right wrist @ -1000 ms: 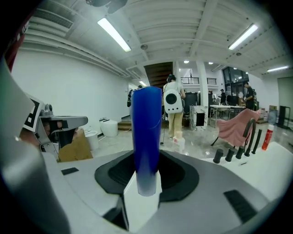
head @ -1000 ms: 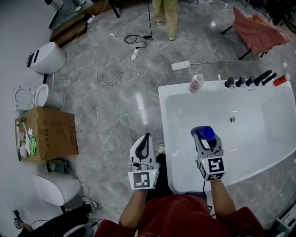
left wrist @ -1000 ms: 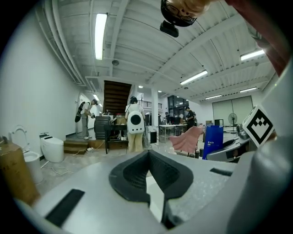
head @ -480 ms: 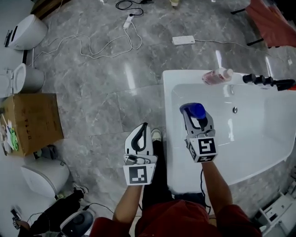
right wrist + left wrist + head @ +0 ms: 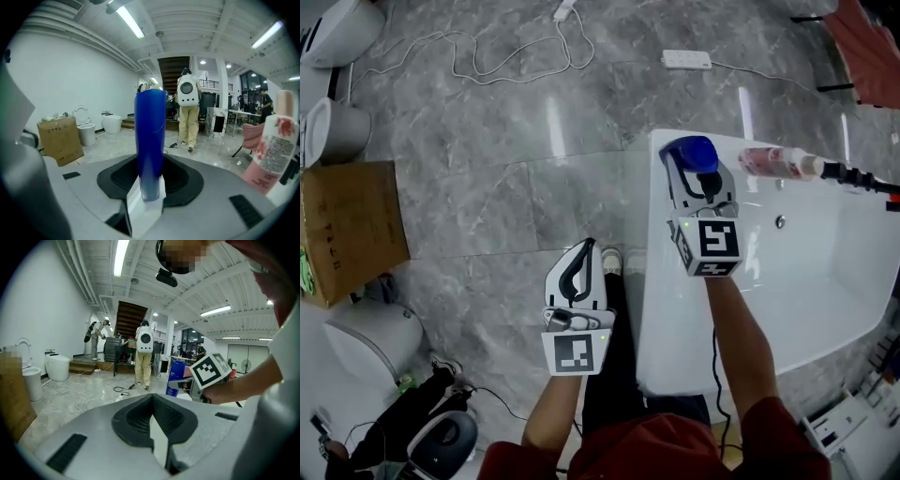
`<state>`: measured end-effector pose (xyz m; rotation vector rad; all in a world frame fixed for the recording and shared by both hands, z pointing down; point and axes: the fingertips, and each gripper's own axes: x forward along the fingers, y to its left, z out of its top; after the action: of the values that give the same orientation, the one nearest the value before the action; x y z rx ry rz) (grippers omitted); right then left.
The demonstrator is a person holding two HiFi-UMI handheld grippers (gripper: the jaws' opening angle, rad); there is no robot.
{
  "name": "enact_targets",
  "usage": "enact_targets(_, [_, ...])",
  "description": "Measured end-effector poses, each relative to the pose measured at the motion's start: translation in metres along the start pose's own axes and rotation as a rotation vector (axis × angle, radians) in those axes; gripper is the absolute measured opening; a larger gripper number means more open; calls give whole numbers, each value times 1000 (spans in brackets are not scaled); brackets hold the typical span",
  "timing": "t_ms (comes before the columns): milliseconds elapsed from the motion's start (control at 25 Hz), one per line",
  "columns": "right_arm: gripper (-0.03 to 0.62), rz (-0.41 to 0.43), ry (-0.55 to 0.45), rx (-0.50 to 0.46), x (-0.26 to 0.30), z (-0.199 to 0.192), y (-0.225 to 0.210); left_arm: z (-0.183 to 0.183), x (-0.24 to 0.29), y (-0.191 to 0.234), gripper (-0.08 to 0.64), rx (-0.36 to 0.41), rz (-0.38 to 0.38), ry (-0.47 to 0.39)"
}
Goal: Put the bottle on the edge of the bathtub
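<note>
The right tool [image 5: 698, 184] has its jaws part-way apart and clamped on a blue bottle [image 5: 692, 154], one pad on each side. The bottle stands upright in the grip, its lower end sitting down between the pads and its top rising clear above them. From above, tool and bottle hang over the far left corner of the white bathtub [image 5: 649, 309], right at the rim. I cannot tell whether the bottle's base touches the rim. A second bottle, pink with a pale cap [image 5: 778, 162], sits on that same far rim. It is near the blue one, to its right and apart from it. In the right gripper view it stands upright, just off that tool's right side. Further along the rim is a row of black tap fittings [image 5: 861, 175]. The left tool [image 5: 580, 270] is held out over the grey marble floor [image 5: 487, 206] just left of the tub, level with the person's shoes. Its jaws are together with nothing between them, and it touches nothing. So there are two tools, two bottles and one tub. Out on the floor I count one cardboard box [image 5: 347, 230] at the left and three white toilets, the nearest [image 5: 373, 339] just below the box. One white power strip [image 5: 686, 60] lies beyond the tub, with cables trailing away from it. In the right gripper view, a person with a white backpack [image 5: 188, 110] stands further back in the room.
</note>
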<state>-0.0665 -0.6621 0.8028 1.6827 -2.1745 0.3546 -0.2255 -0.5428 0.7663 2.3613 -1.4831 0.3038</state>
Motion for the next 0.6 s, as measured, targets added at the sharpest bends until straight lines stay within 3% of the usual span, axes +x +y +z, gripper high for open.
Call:
enact_targets(400, [153, -63, -38, 5, 16, -1, -9, -12, 8, -1, 5, -12, -25, 19])
enact_targets(600, [232, -44, 2, 28, 16, -11, -7, -5, 6, -4, 5, -4, -36, 11])
